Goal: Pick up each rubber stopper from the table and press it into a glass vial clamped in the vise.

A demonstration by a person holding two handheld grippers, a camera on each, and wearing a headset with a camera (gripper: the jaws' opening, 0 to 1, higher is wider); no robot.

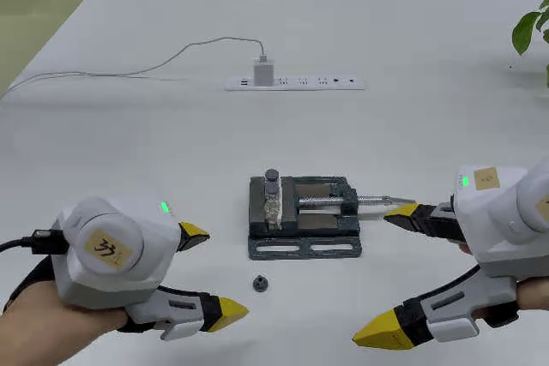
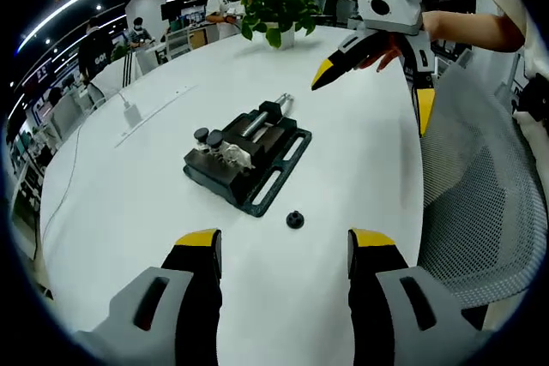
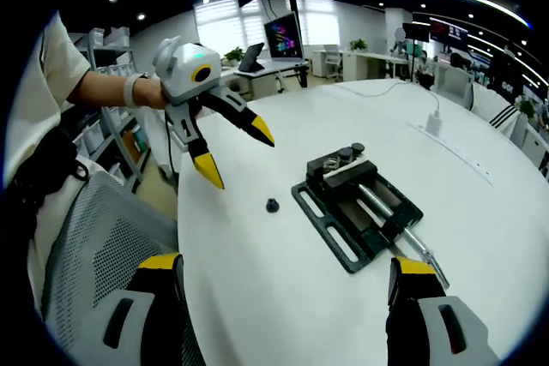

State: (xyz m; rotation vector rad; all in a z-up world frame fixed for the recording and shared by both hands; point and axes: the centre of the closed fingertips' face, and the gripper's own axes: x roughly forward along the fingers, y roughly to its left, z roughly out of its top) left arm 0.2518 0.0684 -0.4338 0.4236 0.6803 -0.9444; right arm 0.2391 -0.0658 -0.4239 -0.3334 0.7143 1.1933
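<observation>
The left gripper sits closest, at the near-left corner of the desk. Its yellow-tipped fingers are spread apart and hold nothing. The right gripper hangs over the near-right part of the desk. Its fingers are spread wider still and are also empty, and the upper one reaches toward the end of the vise screw.

Between the two grippers, touching neither, a small dark loose stopper lies on the bare desk just in front of the vise. In the left gripper view the same stopper lies just ahead of that gripper's fingertips.

The vise stands about mid-desk with its screw pointing toward the right edge. A glass vial stands upright in its left end, with a dark seated stopper on top. The two gripper views show two dark tops side by side there.

Toward the far edge lies a white power strip with a charger plugged in. Its cable trails off toward the left edge. Green plant leaves reach in at the right edge.
</observation>
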